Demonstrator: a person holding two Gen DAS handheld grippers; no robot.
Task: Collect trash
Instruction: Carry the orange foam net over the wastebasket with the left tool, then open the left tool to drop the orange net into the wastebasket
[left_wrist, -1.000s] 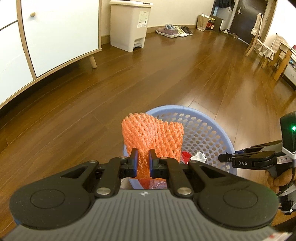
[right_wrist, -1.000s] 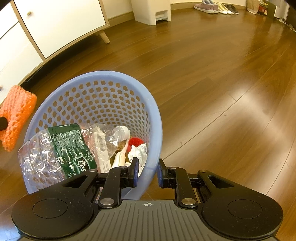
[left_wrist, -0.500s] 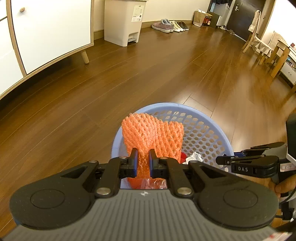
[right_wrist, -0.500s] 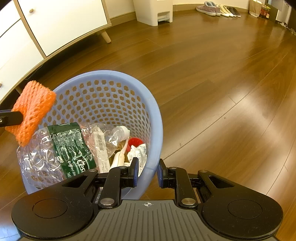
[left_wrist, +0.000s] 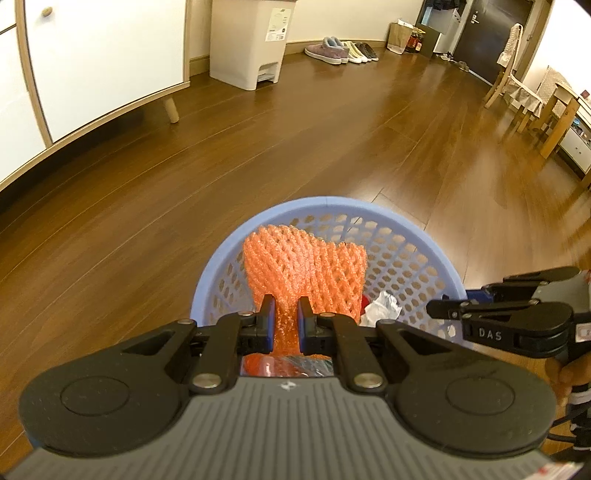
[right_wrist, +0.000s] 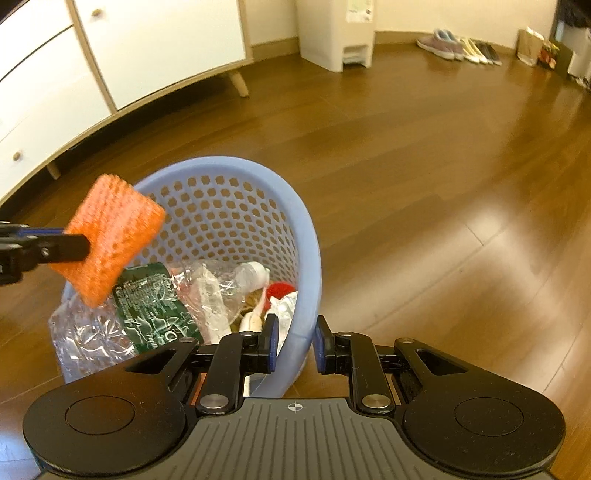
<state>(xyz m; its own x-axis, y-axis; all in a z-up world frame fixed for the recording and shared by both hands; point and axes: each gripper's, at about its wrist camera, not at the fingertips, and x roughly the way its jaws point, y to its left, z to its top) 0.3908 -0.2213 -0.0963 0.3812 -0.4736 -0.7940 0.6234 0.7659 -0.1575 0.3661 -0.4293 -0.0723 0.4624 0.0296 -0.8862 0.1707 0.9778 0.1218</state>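
Our left gripper (left_wrist: 285, 317) is clamped on the bottom end of an orange foam net (left_wrist: 306, 269), holding it up over the open mouth of the blue basket (right_wrist: 236, 166). Our right gripper (right_wrist: 293, 343) has its fingers either side of the basket's near rim, wall pinched between them. Inside the basket we've already got a crushed plastic bottle (right_wrist: 147, 306) with a green label, some crumpled white paper (left_wrist: 382, 308) and a red cap (right_wrist: 280, 290). Basket sits on the wood floor (right_wrist: 424, 184), with a white cabinet (right_wrist: 122, 55) and a pedal bin (left_wrist: 251, 40) further back.
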